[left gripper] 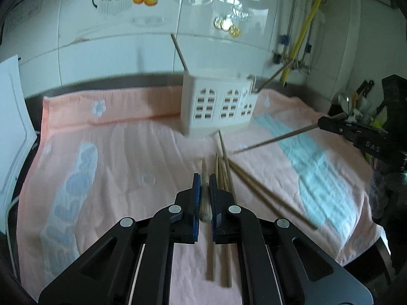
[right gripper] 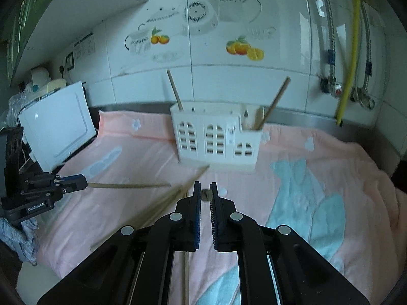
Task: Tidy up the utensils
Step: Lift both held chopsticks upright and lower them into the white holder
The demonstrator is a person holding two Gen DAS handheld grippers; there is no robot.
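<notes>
Pointing downward, left gripper (left gripper: pixel 205 181) clamping chopstick (left gripper: pixel 205 198), right gripper (right gripper: pixel 205 190) likewise

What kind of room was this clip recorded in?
Most likely a home kitchen counter. The wall tiles carry teapot and orange decals, a yellow gas hose and pipes run down the wall, and a white chopstick holder stands on a pink towel with chopsticks scattered in front.
</notes>
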